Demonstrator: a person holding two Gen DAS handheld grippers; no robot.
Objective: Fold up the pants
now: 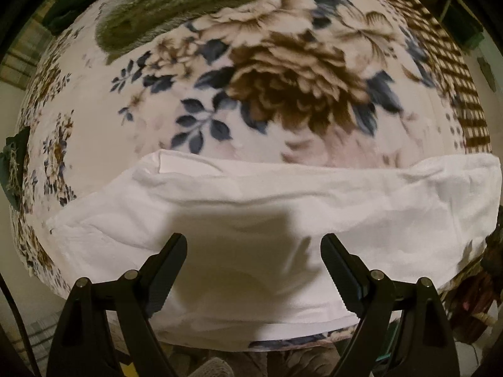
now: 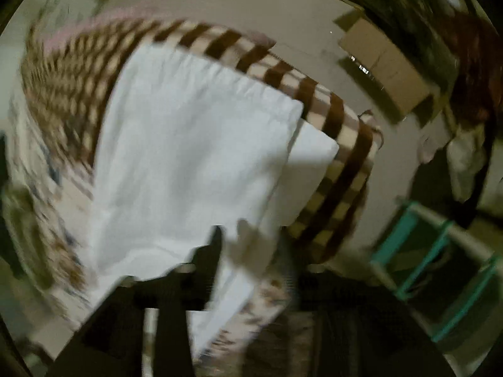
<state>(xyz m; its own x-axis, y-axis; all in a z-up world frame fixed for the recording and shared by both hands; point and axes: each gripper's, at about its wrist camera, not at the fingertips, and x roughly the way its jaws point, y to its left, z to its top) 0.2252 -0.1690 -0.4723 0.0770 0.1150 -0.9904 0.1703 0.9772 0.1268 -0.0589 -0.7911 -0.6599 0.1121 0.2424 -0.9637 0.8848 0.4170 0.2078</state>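
The white pants (image 1: 267, 220) lie flat across the near part of a bed with a floral blanket (image 1: 267, 78). My left gripper (image 1: 253, 251) hovers over the pants near the bed's front edge, jaws wide apart and empty. In the right wrist view, which is blurred, the white pants (image 2: 188, 157) run from the checkered end of the bed toward me. My right gripper (image 2: 245, 238) is over the pants' near end; its left finger (image 2: 213, 245) shows, with white cloth beside it. I cannot tell whether it holds the cloth.
A green towel (image 1: 176, 6) lies at the far side of the blanket. A brown checkered blanket (image 2: 330, 132) covers the bed's end. Cardboard boxes (image 2: 383, 59) and a teal-framed rack (image 2: 440, 267) stand on the floor beside the bed.
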